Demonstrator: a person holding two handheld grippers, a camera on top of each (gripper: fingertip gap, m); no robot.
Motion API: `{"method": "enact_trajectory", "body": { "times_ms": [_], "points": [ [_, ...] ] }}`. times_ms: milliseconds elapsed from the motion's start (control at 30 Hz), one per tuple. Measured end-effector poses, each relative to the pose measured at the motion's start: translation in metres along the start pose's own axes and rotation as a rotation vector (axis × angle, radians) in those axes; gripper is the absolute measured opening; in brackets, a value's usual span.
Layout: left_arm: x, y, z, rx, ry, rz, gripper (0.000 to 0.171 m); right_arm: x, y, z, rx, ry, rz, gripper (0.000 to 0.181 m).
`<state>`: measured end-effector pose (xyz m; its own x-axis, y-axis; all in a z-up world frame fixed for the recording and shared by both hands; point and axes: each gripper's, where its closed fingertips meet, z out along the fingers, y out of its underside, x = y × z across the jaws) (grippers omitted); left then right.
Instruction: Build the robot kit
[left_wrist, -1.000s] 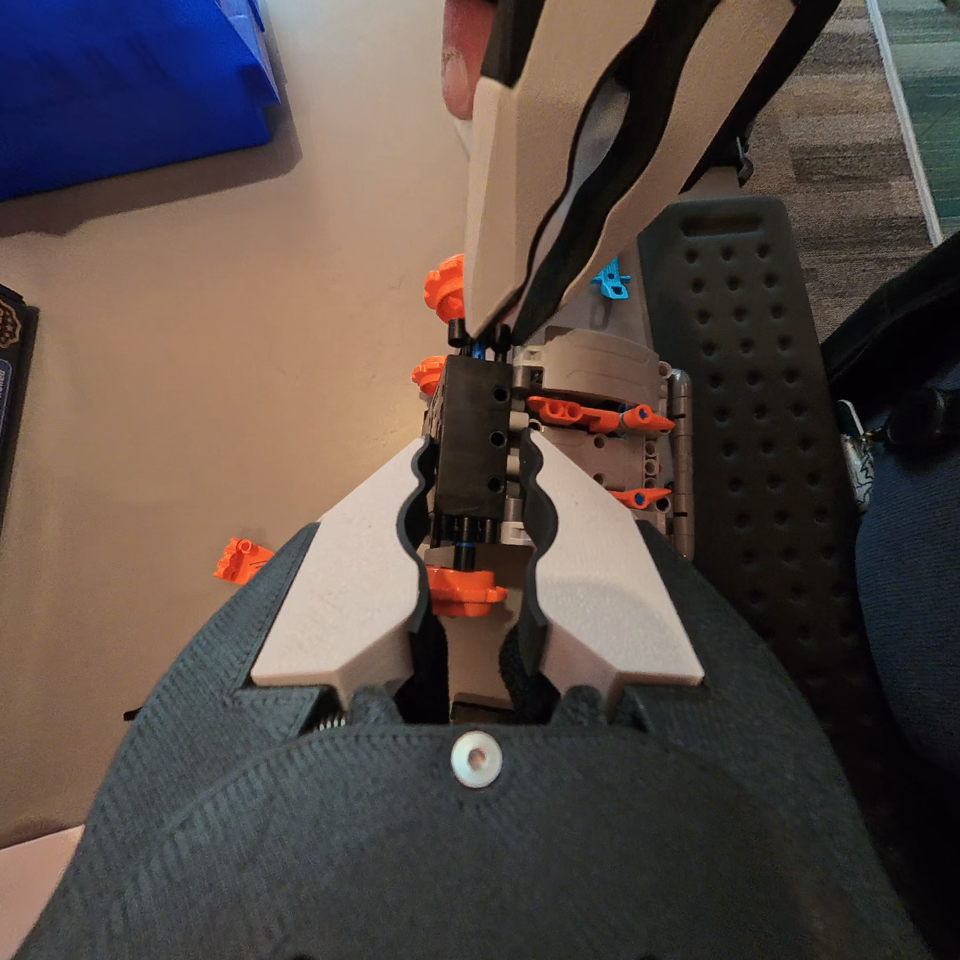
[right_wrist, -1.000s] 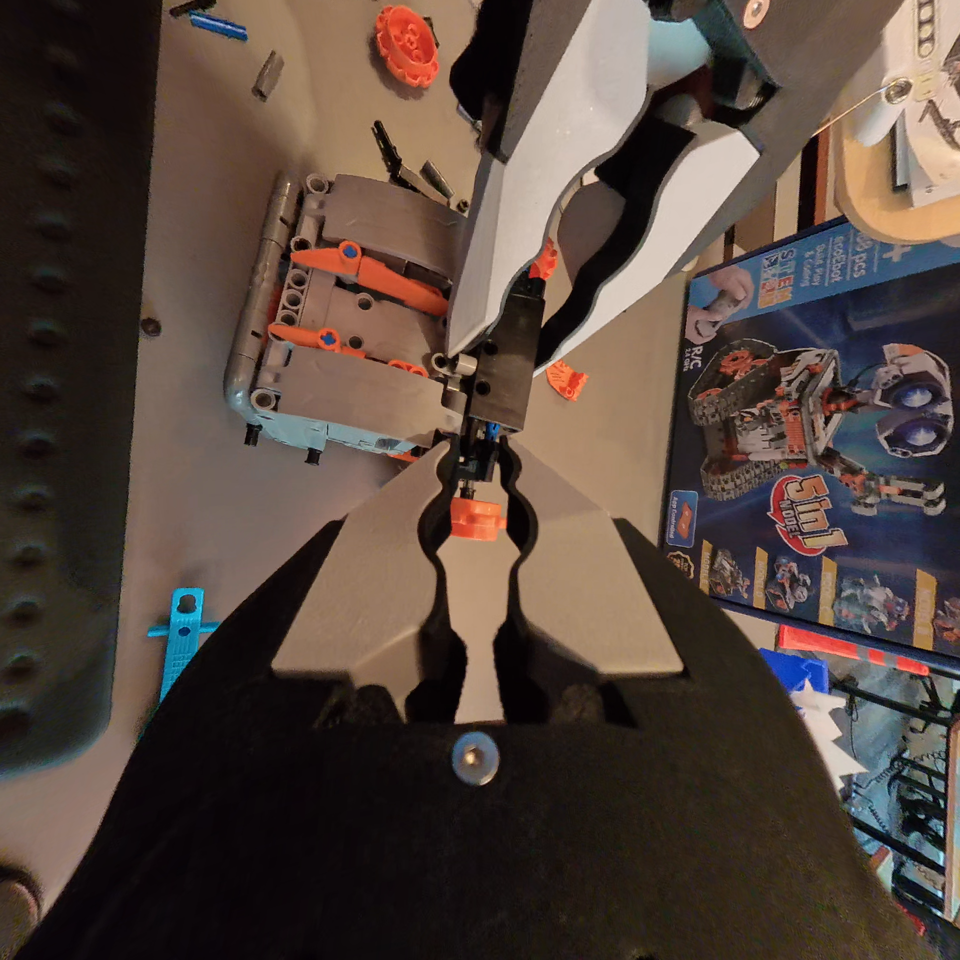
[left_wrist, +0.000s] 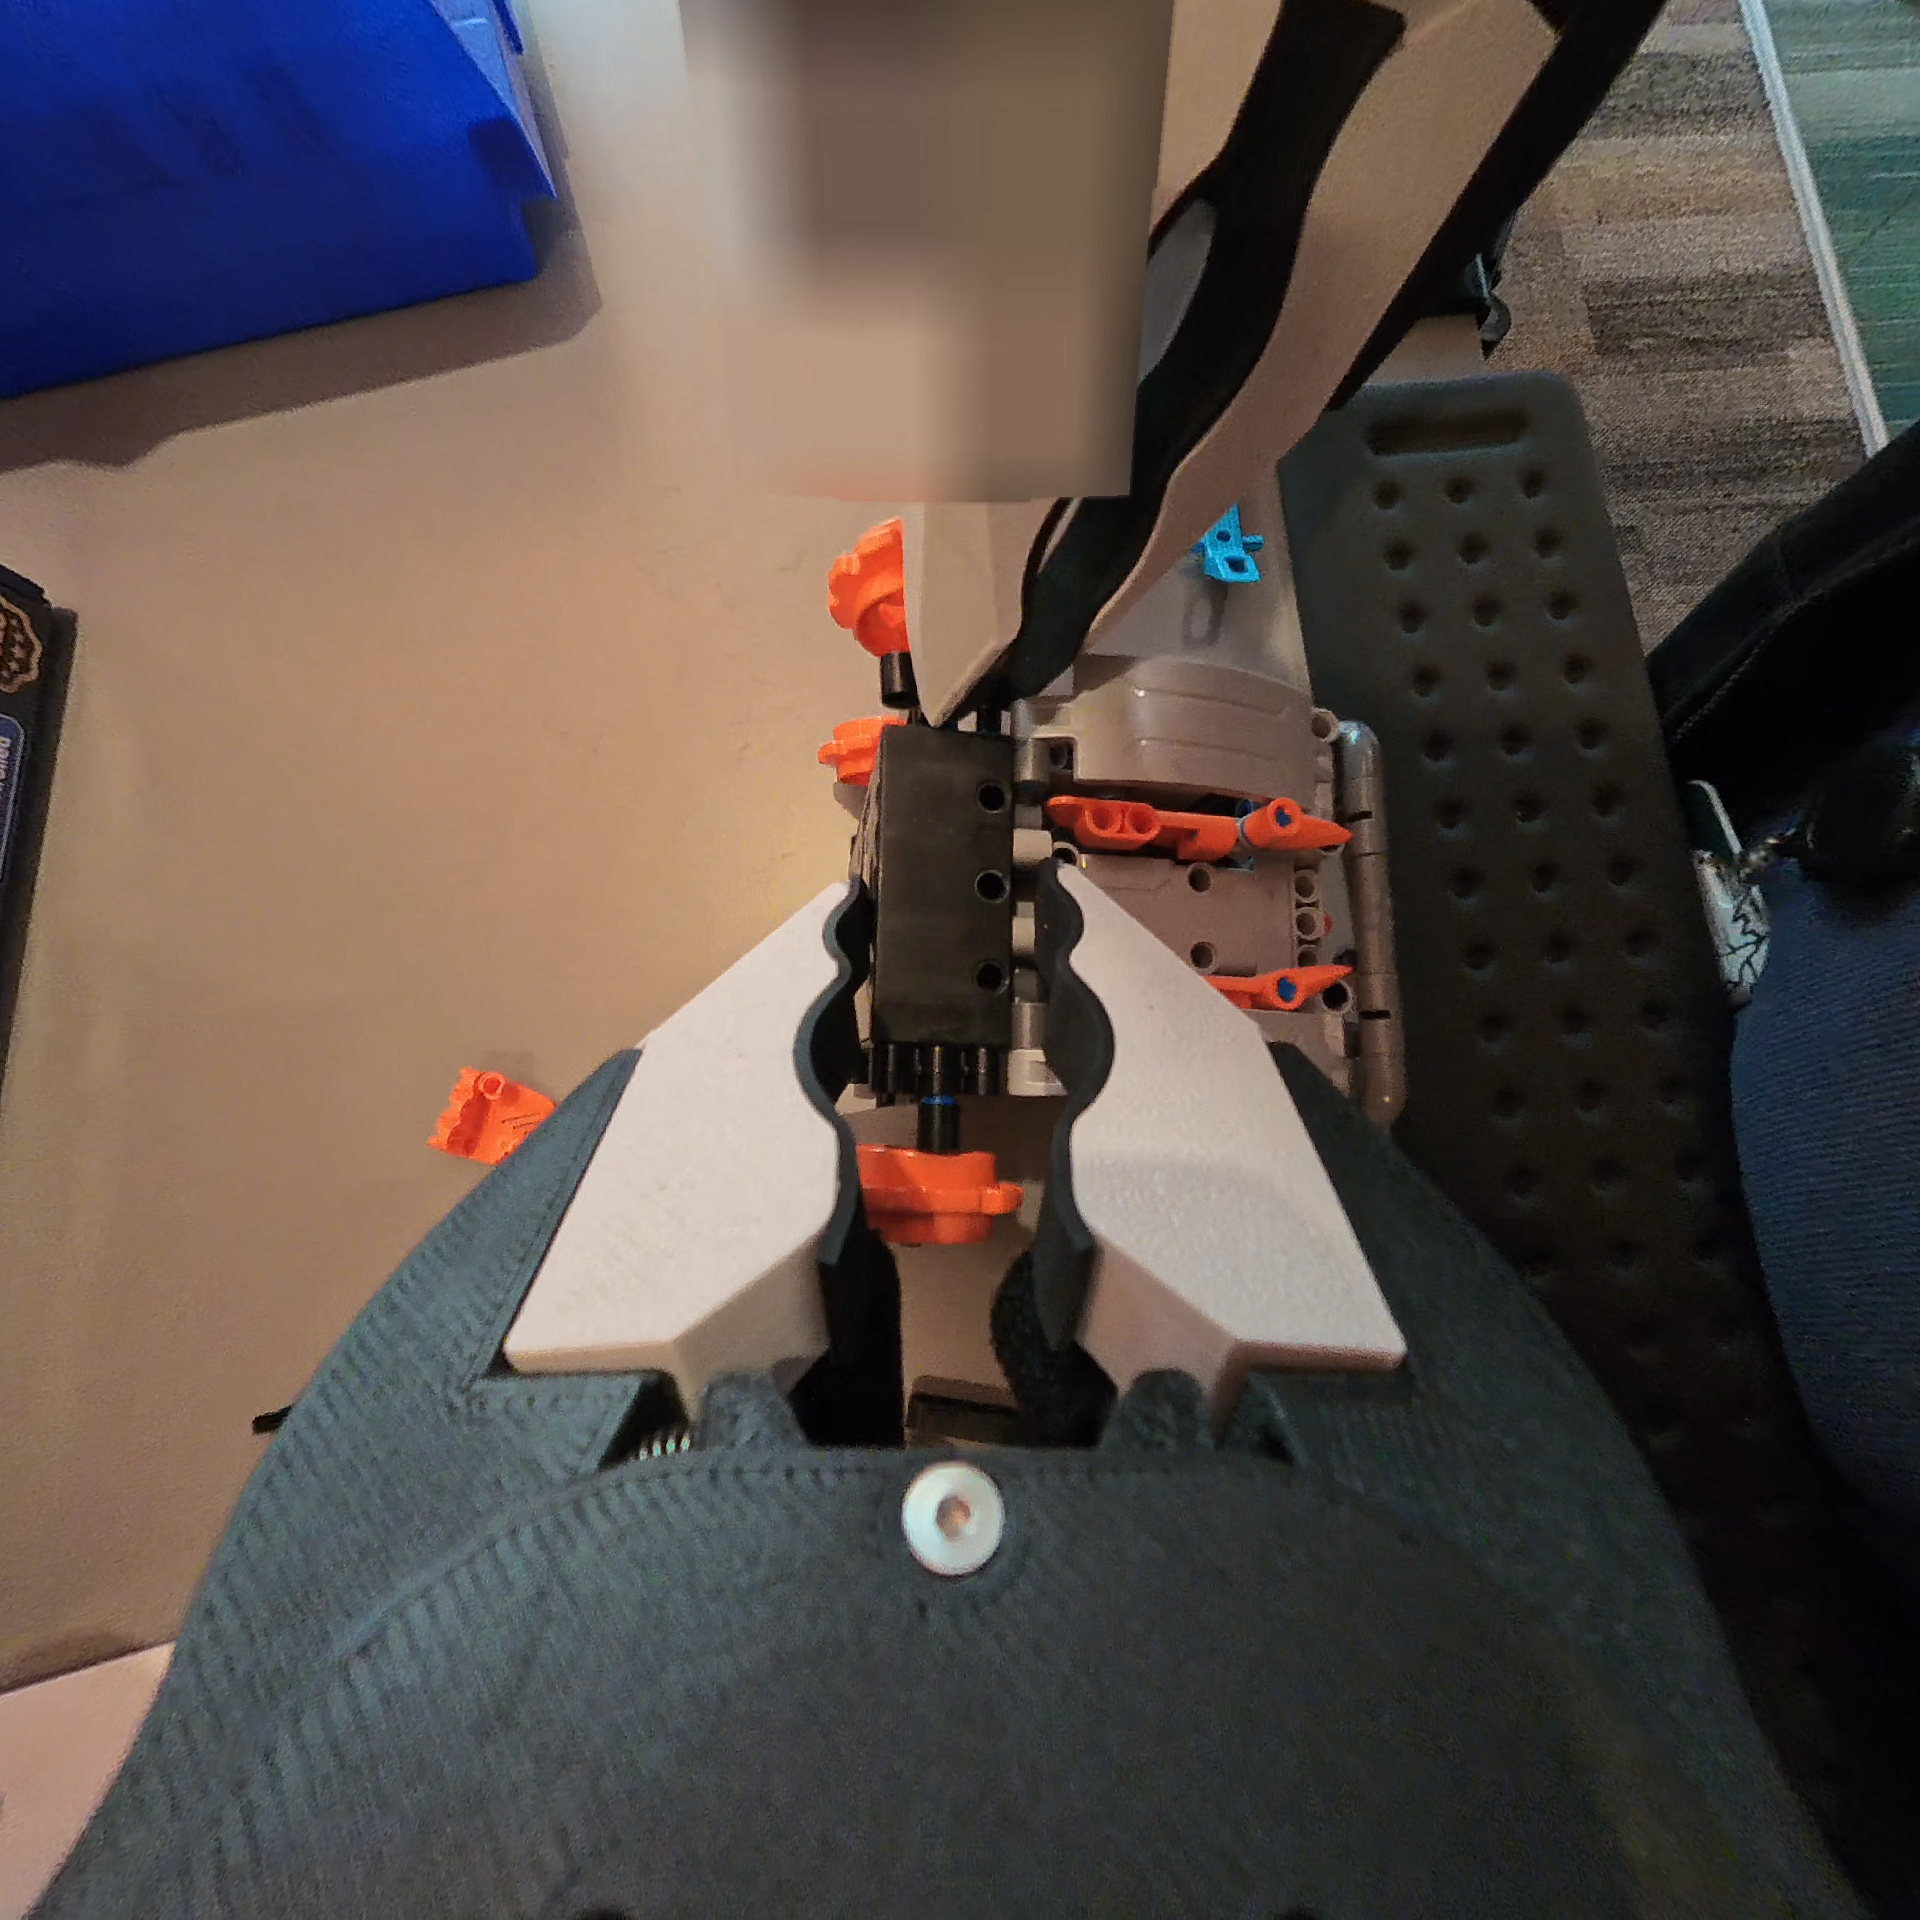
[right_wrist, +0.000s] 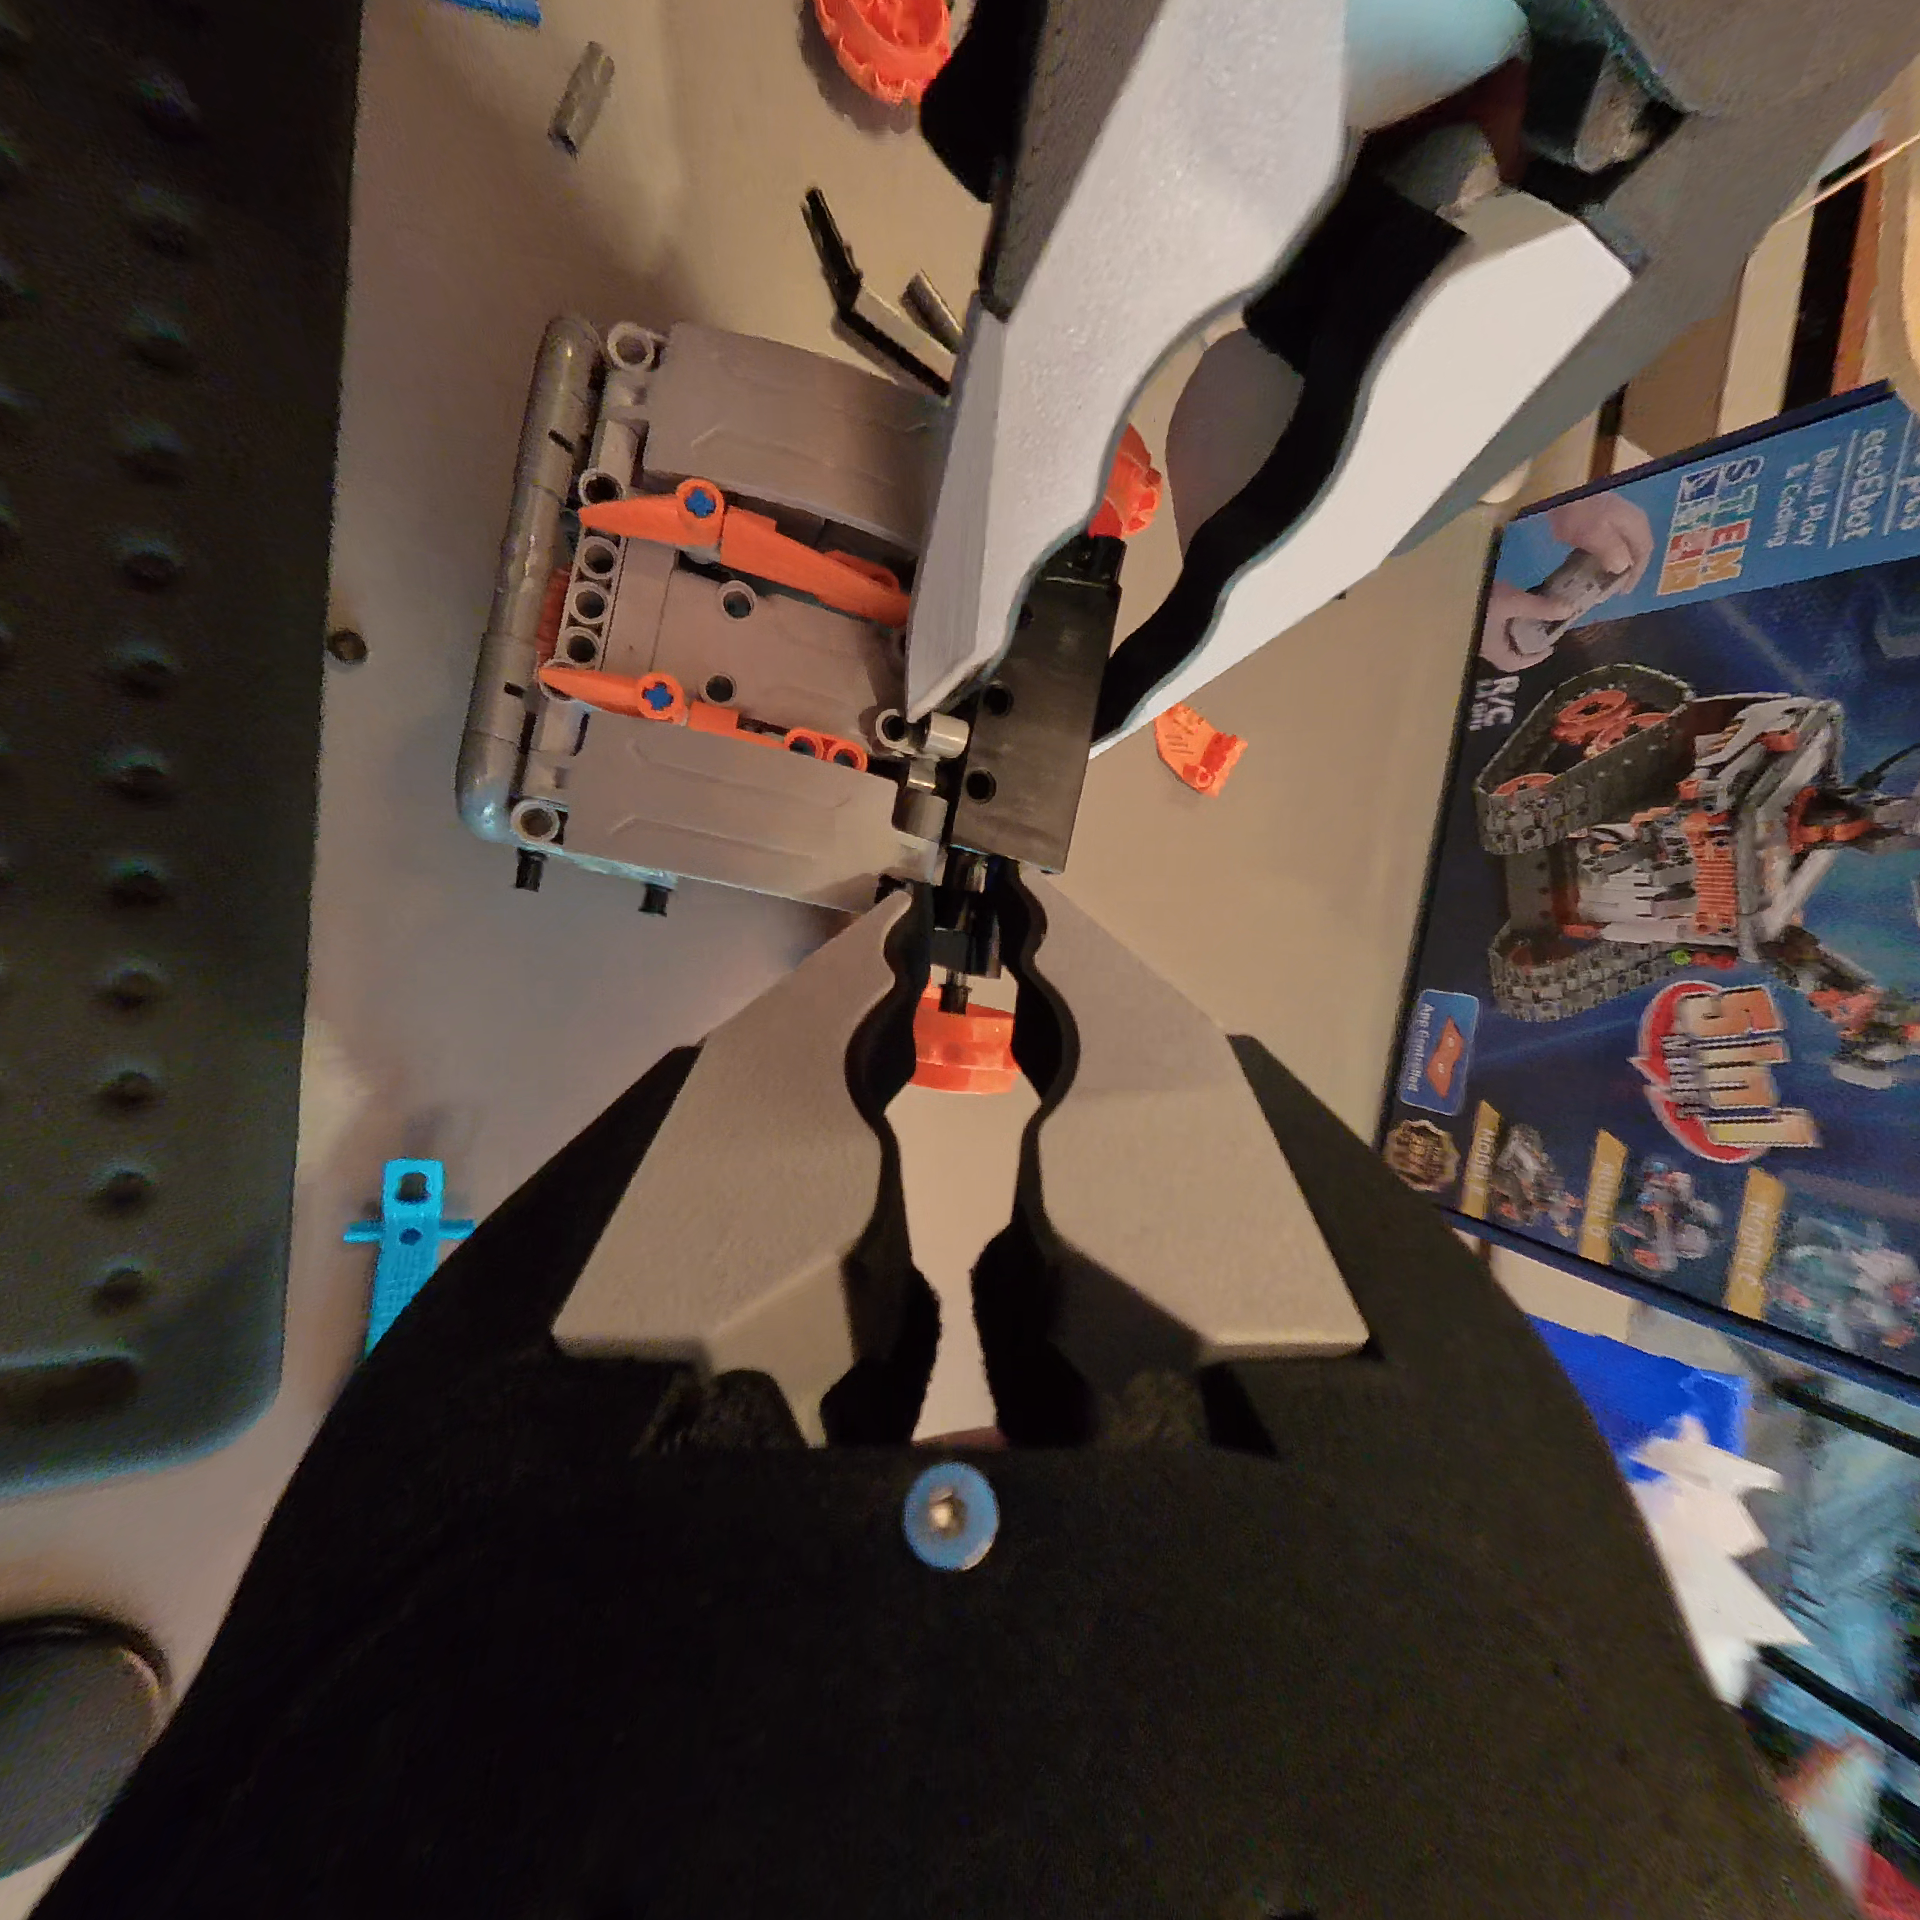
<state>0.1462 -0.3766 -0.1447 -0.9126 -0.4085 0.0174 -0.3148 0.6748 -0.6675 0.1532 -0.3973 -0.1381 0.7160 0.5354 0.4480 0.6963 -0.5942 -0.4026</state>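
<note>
A grey brick model (left_wrist: 1195, 727) with orange spikes lies on the tan table, with a black block (left_wrist: 935, 894) at its left side. My left gripper (left_wrist: 951, 894) is shut on the black block, one finger on each side. An orange hub on a black axle (left_wrist: 930, 1195) sticks out of the block's near end between my left fingers. In the right wrist view, my right gripper (right_wrist: 961, 914) is shut on a black pin piece with an orange hub (right_wrist: 961, 1049) at the other end of the block (right_wrist: 1039, 748). The model (right_wrist: 727, 675) lies to the left there.
A dark perforated mat (left_wrist: 1507, 831) lies beside the model. A blue bin (left_wrist: 239, 156) and a printed toy box (right_wrist: 1662, 883) stand nearby. Loose parts lie around: an orange piece (left_wrist: 483, 1117), a cyan piece (right_wrist: 400, 1247), an orange wheel (right_wrist: 873, 42), small dark pins (right_wrist: 862, 281). The tips of both grippers are at nearly the same place.
</note>
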Motion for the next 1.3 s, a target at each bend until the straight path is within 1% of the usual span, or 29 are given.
{"method": "enact_trajectory", "body": {
  "times_ms": [33,133,200,233,267,333,400,500,633,933,1033,1100,1167,1300],
  "points": [
    [0.000,0.000,0.000,-0.006,-0.007,0.010,0.029,0.000,-0.001,0.000,0.020,-0.019,0.029,0.010],
    [0.001,0.000,-0.001,0.006,-0.006,-0.001,0.031,0.000,-0.002,-0.004,0.030,-0.030,0.080,0.012],
    [0.002,-0.001,-0.001,0.022,-0.007,-0.015,0.031,0.007,0.003,-0.013,0.083,-0.004,0.176,0.021],
    [0.002,-0.001,-0.001,0.026,-0.005,-0.019,0.031,0.010,0.005,-0.016,0.119,0.010,0.223,0.028],
    [0.002,-0.001,-0.001,0.025,-0.004,-0.017,0.031,0.009,0.006,-0.015,0.151,-0.007,0.270,0.031],
    [0.002,-0.002,-0.001,0.024,0.003,-0.018,0.032,0.002,0.009,-0.005,0.157,-0.024,0.297,0.027],
    [0.002,-0.003,0.000,0.024,0.009,-0.014,0.031,0.003,0.009,-0.001,0.192,-0.028,0.337,0.021],
    [0.001,-0.004,0.001,0.027,0.014,-0.015,0.032,0.003,0.009,-0.001,0.241,-0.051,0.375,0.020],
    [0.003,-0.004,0.001,0.039,0.017,-0.001,0.031,0.001,0.006,-0.001,0.282,-0.058,0.392,0.019],
    [0.006,-0.006,0.003,0.061,0.030,0.018,0.029,0.000,0.004,0.001,0.259,-0.124,0.303,0.018],
    [0.007,-0.005,0.004,0.055,0.032,0.011,0.029,-0.002,0.004,0.003,0.264,-0.154,0.307,0.017],
    [0.010,-0.001,0.006,0.057,0.062,-0.010,0.029,-0.004,0.004,0.008,0.273,-0.171,0.321,0.018],
    [0.008,-0.002,0.006,0.060,0.040,-0.009,0.028,-0.003,0.005,0.008,0.268,-0.147,0.335,0.018],
    [0.005,0.000,0.002,0.053,0.034,-0.010,0.030,0.001,0.004,0.008,0.304,-0.116,0.383,0.020]
  ]
}}
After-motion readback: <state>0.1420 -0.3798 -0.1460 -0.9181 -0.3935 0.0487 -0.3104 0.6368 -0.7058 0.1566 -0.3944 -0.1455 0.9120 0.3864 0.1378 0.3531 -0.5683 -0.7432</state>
